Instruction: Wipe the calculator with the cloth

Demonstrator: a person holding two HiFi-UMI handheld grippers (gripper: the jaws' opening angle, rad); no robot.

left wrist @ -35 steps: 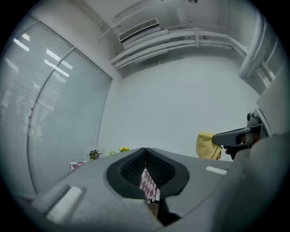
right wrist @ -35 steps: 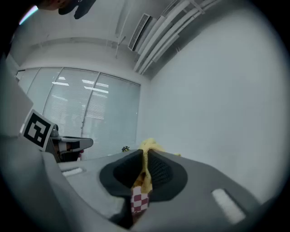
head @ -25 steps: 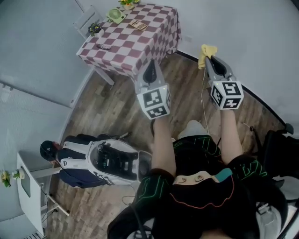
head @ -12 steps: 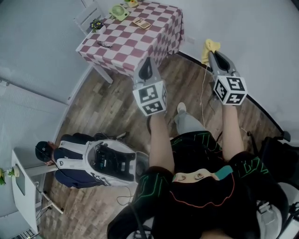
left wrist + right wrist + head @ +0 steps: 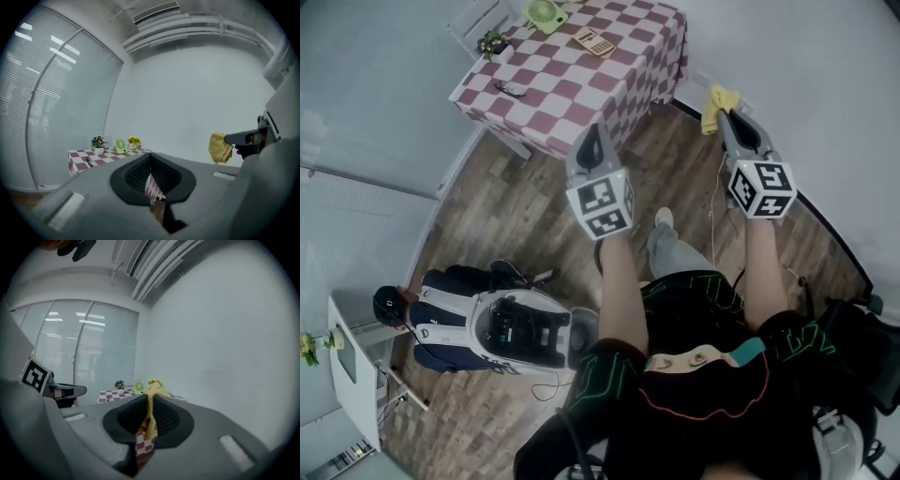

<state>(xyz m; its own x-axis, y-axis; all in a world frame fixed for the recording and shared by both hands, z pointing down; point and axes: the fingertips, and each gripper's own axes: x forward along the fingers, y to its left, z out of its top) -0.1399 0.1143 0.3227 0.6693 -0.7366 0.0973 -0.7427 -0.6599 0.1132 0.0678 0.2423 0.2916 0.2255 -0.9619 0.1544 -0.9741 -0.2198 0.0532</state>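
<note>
The calculator point(image 5: 593, 41) lies flat on the red-and-white checkered table point(image 5: 609, 89) at the top of the head view, far ahead of both grippers. My right gripper point(image 5: 725, 116) is held in the air over the wooden floor, shut on a yellow cloth point(image 5: 716, 101) that sticks out past its tips. The right gripper view has the cloth point(image 5: 152, 392) pinched between the jaws of the right gripper point(image 5: 150, 401). My left gripper point(image 5: 592, 141) hovers near the table's corner, shut and holding nothing. In the left gripper view the left gripper point(image 5: 150, 158) frames the cloth point(image 5: 219, 147) at the right.
On the table stand a green fan point(image 5: 544, 13) and a small plant point(image 5: 492, 43), with a dark item point(image 5: 510, 90) lying near them. A white chair point(image 5: 478, 23) is behind the table. Someone crouches by an open backpack point(image 5: 520, 323) at the lower left. A white cabinet point(image 5: 352, 370) stands by the wall.
The view has shifted forward: the table sits slightly higher and further right in the head view. Both grippers keep their pose, the right still holding the cloth. My foot has stepped ahead.
</note>
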